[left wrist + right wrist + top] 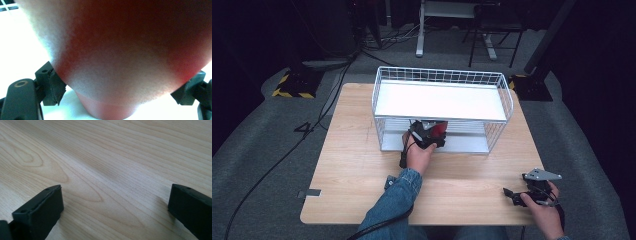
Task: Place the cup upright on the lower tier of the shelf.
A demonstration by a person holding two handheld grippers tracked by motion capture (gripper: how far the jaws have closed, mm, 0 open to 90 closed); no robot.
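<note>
My left gripper (431,132) reaches into the lower level of a white wire rack (507,95) in the middle of the table. It is shut on a red rounded object (440,128). In the left gripper view the red object (125,50) bulges large and blurred between both black pads (55,86), just above a bright white surface that mirrors it. I cannot tell if it touches that surface. My right gripper (513,195) hovers low over the table's front right corner. In the right gripper view its jaws stand wide apart around the gap (115,207), open over bare wood.
The rack has a white upper shelf (439,100) and a wire rim, and takes up the far half of the wooden table (352,150). Cables run over the grey floor (267,150) at the left. Stands and a chair base sit beyond the table.
</note>
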